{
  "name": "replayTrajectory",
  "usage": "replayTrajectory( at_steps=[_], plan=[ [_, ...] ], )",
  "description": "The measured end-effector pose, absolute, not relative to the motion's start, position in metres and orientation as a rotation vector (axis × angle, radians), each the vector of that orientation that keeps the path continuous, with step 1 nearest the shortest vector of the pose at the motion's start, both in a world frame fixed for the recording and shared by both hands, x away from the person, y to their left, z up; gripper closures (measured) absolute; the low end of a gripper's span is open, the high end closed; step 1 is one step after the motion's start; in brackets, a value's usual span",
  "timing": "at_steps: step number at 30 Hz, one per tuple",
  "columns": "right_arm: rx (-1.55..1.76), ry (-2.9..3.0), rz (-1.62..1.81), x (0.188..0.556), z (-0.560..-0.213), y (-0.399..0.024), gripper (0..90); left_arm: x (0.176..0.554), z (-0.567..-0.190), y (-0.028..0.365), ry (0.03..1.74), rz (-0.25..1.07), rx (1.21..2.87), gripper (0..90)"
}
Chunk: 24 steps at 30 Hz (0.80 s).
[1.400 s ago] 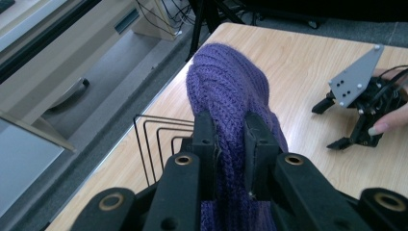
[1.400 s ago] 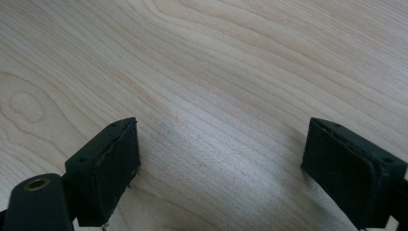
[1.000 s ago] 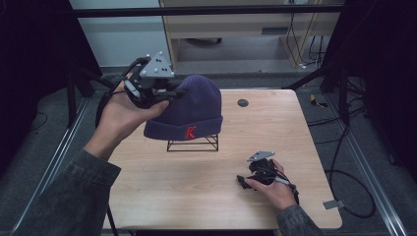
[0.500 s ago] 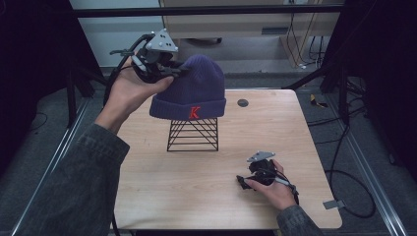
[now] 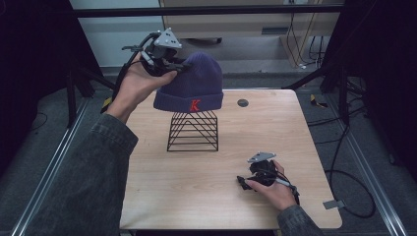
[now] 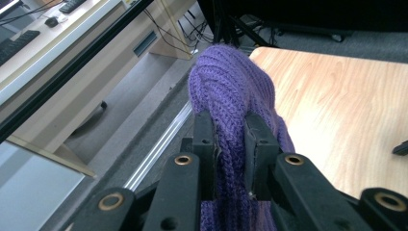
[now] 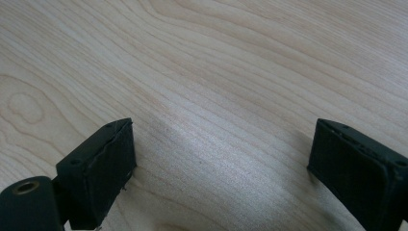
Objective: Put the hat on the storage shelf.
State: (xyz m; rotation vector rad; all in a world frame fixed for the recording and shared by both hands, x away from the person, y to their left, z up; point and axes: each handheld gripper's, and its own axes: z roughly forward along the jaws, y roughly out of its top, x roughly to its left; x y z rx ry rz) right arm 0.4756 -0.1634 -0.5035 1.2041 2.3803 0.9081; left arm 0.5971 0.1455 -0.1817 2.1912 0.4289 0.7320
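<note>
High view: the purple knit beanie (image 5: 193, 84) sits at upper centre of the frame, over the apex of the black wire stand (image 5: 193, 131) on the wooden table (image 5: 162, 187). Whether its brim touches the wire or hangs just clear cannot be settled from this angle. Its crown points up, opening down, and the red "K" faces the camera. The left gripper (image 5: 164, 58) grips the beanie's upper left side, so the hat extends rightward and down from it. The right gripper (image 5: 256, 178) rests on the table at lower right, well apart from the stand. The left hand is plainly the nearer.

Left gripper view: the jaws are clamped on a fold of purple knit (image 6: 232, 120) at frame centre, the fabric running up and away.

Right gripper view: the jaws stand wide apart, bare table (image 7: 216, 86) between them, holding nothing.
</note>
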Motion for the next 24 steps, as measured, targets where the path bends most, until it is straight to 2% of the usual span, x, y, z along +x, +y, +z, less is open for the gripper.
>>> replayTrajectory(
  at_steps=[24],
  plan=[
    [1.204,2.376,0.906,0.475,-0.504,-0.164,9.0,0.608,-0.207,0.14,0.423,0.748,2.241,77.2]
  ],
)
